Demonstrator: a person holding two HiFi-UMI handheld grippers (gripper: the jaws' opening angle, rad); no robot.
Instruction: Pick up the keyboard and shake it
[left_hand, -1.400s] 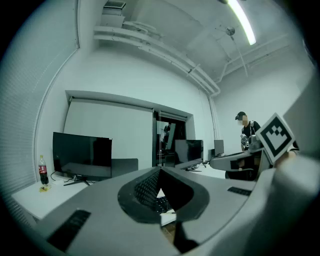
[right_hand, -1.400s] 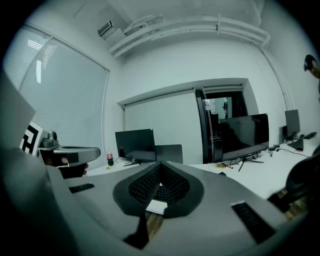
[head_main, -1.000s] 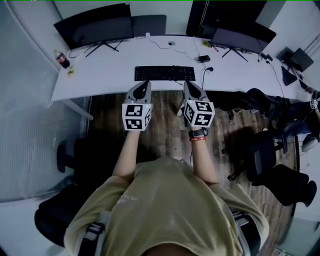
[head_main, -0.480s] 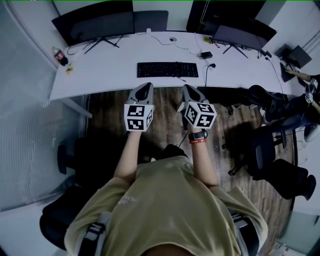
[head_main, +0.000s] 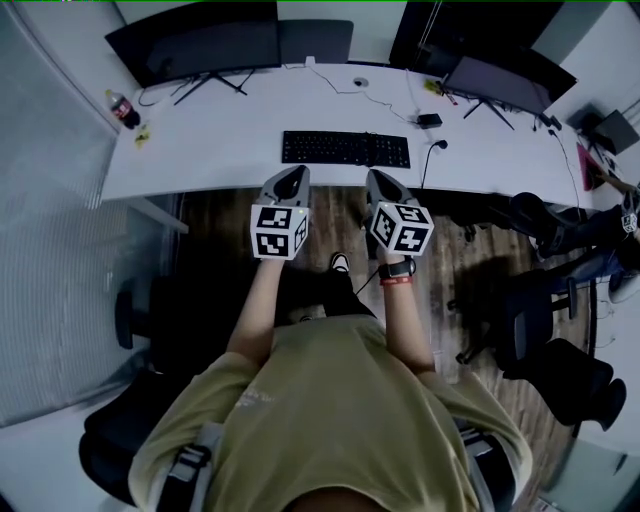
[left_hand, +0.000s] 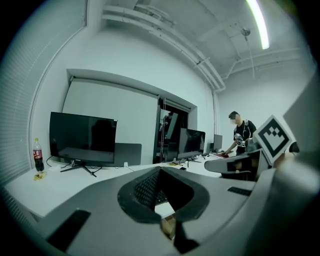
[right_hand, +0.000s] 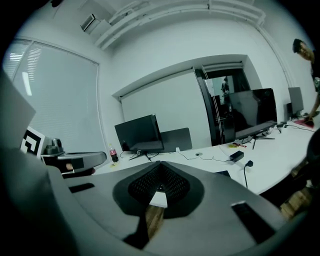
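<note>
Presently, left gripper (head_main: 291, 176) and right gripper (head_main: 377, 178), both closed and empty, hover at six o'clock of keyboard (head_main: 345, 149) on worktop (head_main: 215, 140).

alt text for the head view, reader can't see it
From above, a person holds the left tongs and right tongs, both shut and empty, side by side just short of a black keyboard on a white desk. Monitors line the desk's far edge; a bottle stands at its left end.
</note>
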